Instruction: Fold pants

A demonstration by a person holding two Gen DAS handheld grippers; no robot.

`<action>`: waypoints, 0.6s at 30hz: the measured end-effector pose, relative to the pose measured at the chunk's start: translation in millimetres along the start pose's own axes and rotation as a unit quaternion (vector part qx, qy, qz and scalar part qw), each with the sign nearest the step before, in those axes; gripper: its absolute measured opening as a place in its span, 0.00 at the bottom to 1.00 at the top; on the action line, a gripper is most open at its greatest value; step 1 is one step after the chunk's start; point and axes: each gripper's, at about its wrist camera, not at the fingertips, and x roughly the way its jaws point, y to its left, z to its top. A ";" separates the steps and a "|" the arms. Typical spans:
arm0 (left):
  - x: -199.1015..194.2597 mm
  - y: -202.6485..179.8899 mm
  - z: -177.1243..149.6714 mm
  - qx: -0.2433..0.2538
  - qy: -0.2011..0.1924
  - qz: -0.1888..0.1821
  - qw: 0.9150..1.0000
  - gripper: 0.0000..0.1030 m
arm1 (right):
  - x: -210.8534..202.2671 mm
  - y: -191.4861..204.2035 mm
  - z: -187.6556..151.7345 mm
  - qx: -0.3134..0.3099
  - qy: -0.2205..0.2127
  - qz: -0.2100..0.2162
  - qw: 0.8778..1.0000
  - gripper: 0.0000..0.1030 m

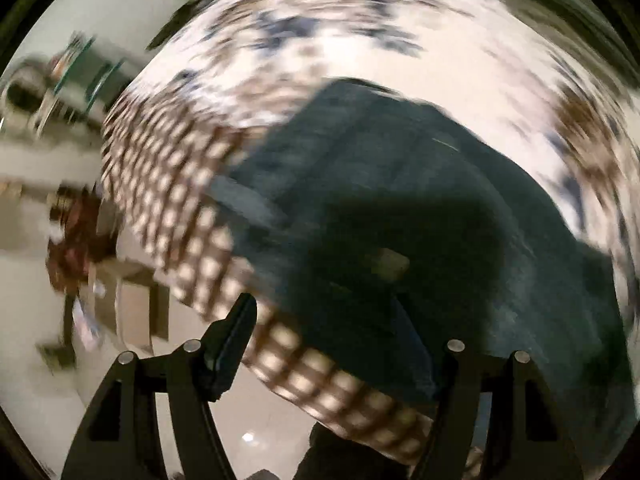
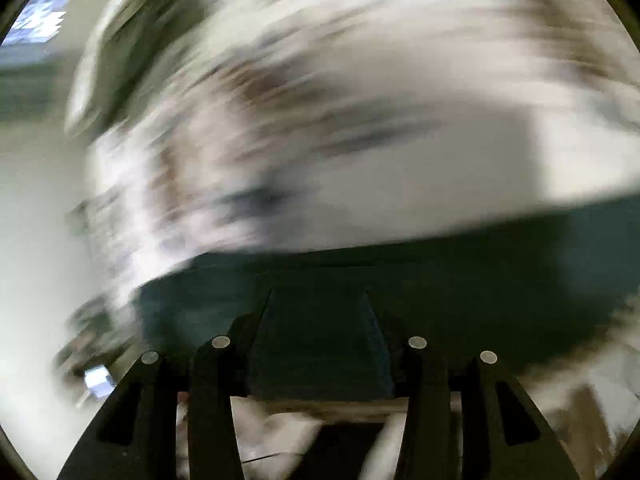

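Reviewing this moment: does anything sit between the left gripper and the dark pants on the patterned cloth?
Nothing visible does. In the left wrist view the left gripper hangs open directly over the pants, which lie on the patterned tablecloth; only bare fabric and its checked border show beneath the fingers. Motion blur could hide small items.

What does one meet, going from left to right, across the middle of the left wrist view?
Blurred room and floor → checked border of the tablecloth → dark pants → white flowered tablecloth.
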 end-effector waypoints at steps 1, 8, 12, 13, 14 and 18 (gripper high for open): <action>2.4 16.0 5.6 -0.018 0.000 -0.001 1.000 0.65 | 31.1 34.4 7.7 -0.016 0.025 0.027 0.999 0.46; 19.5 58.5 10.7 -0.055 0.019 -0.046 0.997 0.74 | 205.4 138.3 17.1 -0.040 0.175 -0.031 0.983 0.46; 19.6 60.4 11.5 -0.051 0.020 -0.061 0.997 0.74 | 220.9 140.7 25.2 0.001 0.163 -0.075 0.984 0.22; 19.7 61.0 11.7 -0.053 0.021 -0.066 0.996 0.74 | 212.7 145.2 25.4 -0.002 0.147 -0.081 0.986 0.08; 20.8 63.2 11.8 -0.059 0.023 -0.076 0.995 0.74 | 203.5 150.2 27.2 -0.008 0.129 -0.090 0.988 0.08; 21.7 69.1 13.2 -0.071 0.030 -0.101 0.992 0.74 | 177.6 169.3 47.6 -0.041 0.091 -0.095 0.990 0.07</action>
